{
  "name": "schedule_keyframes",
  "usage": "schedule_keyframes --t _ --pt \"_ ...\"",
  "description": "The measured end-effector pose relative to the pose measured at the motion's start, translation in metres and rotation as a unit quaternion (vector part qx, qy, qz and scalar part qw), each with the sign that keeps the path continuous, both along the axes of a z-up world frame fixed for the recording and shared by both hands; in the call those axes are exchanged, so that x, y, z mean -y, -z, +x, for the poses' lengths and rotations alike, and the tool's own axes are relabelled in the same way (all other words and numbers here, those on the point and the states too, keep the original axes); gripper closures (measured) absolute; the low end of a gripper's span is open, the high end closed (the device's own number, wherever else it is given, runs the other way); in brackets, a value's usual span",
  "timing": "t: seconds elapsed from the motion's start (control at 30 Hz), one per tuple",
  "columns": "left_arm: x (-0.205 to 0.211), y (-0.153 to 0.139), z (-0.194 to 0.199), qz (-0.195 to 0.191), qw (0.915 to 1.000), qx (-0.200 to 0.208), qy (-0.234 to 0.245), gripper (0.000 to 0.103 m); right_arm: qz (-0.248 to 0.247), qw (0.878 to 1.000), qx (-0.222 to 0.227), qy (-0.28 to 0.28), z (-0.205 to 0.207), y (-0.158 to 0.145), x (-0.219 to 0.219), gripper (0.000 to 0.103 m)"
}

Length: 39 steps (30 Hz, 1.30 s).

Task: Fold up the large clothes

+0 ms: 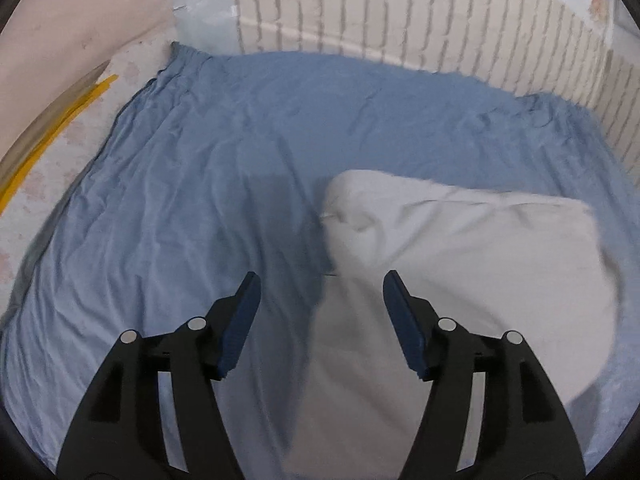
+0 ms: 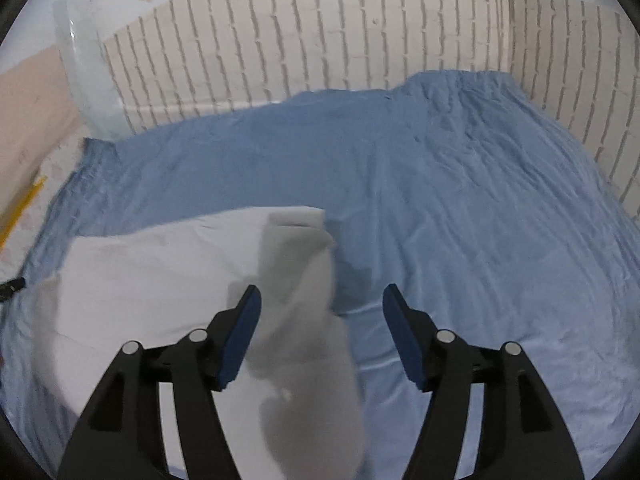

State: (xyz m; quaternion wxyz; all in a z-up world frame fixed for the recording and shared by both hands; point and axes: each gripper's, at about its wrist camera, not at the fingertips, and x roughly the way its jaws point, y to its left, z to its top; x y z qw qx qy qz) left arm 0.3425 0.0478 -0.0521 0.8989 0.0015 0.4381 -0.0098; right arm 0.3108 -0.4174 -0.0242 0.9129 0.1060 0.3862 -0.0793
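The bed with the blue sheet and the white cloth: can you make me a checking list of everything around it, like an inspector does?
Surface: blue sheet spread over a bed, wrinkled all over.
Job's things: white garment lying on the sheet, partly folded, one flap doubled over; blurred in both views.
Clutter: yellow strips on the floor past the sheet's edge; small dark object at the picture's edge, too small to tell.
Grippers: left gripper open, nothing between its jaws; right gripper open, above the garment, not pressing on it.
Cables: nothing seen.
Surroundings: brick-pattern wall behind the bed; pinkish panel at one side.
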Motion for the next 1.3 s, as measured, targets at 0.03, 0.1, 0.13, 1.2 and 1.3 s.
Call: schedule_keyframes --t 0.03,0.1,0.13,1.2,1.3 --pt "0.003 -0.001 -0.006 0.001 1.0 0.0 0.003 0.046 0.006 1.0 -0.01 -0.007 0.005 0.003 -0.008 0.039" --pt "0.021 0.009 -0.01 0.01 0.9996 -0.021 0.015 0.071 -0.005 0.999 -0.042 -0.012 0.017 0.015 -0.023 0.057" --pt "0.029 0.021 -0.01 0.009 0.9988 -0.042 0.022 0.088 -0.009 0.998 -0.06 -0.018 0.022 0.026 -0.033 0.074" --pt "0.038 0.141 0.072 -0.008 0.9651 -0.248 0.084 0.103 0.12 0.964 -0.216 -0.099 0.085 0.152 -0.034 0.102" --pt "0.033 0.142 0.074 -0.014 0.9636 -0.254 0.084 0.103 0.108 0.965 -0.218 -0.102 0.087 0.154 -0.037 0.102"
